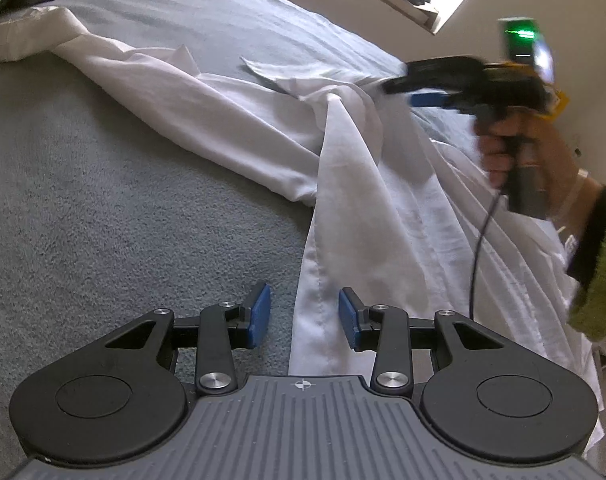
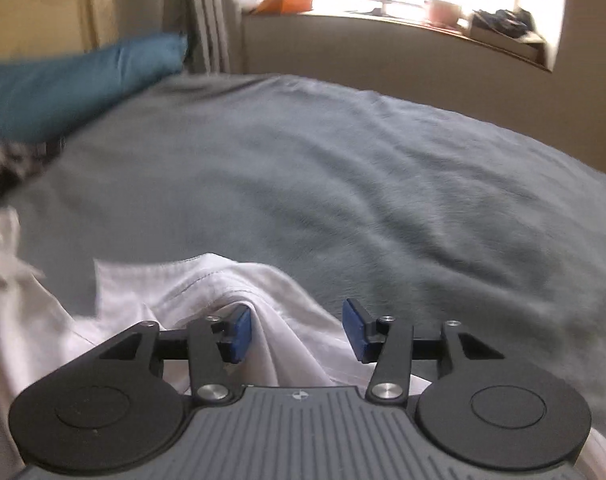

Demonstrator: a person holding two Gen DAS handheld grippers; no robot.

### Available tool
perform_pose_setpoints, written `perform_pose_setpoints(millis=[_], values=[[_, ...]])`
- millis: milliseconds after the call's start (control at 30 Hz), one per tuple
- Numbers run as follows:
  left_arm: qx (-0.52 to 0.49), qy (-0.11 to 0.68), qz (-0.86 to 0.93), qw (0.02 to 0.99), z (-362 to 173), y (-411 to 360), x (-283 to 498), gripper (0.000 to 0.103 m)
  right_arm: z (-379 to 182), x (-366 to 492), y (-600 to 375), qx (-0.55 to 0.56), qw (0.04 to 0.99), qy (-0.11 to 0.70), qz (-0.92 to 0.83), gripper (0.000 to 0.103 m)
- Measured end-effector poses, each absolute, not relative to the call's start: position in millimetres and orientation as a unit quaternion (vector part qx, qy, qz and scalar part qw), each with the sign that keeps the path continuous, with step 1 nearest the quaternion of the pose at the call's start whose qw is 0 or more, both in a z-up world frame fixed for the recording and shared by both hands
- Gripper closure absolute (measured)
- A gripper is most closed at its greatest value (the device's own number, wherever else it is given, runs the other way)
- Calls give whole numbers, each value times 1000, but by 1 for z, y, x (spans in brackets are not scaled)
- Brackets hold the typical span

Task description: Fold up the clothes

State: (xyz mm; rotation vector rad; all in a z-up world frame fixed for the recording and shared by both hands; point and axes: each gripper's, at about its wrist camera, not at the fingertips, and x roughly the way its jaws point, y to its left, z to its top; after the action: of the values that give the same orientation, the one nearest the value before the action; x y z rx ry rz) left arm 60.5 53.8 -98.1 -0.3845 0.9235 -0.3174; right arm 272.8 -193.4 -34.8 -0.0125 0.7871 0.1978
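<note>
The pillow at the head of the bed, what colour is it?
Teal blue; the pillow shows best in the right wrist view.

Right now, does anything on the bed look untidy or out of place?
Yes. The white shirt is not flat on the bed: its cloth is bunched and twisted into a ridge near the middle, with one part trailing away toward the far left. Nothing looks torn or spilled.

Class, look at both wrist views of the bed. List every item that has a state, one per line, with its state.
White shirt: spread out but rumpled, unfolded, on the blanket.
Left gripper: open, shirt hem between its fingers, not pinched.
Right gripper: open, a shirt ridge between its fingers, not clamped.
Grey blanket: laid over the bed, lightly wrinkled.
Teal pillow: lying at the blanket's far edge.
</note>
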Motion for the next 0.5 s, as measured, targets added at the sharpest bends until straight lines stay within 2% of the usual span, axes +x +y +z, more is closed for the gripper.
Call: perform_pose_setpoints(millis=[133,200,500], values=[[-189,440,-151,865,-96,54,61,65,-11,250,-216,110,901,387,164,51],[-189,441,-150,865,-95,56,60,65,-8,241,-213,131,886,397,201,51],[-185,445,-137,866,-91,64,50,65,-17,220,-151,30,889,393,233,51]])
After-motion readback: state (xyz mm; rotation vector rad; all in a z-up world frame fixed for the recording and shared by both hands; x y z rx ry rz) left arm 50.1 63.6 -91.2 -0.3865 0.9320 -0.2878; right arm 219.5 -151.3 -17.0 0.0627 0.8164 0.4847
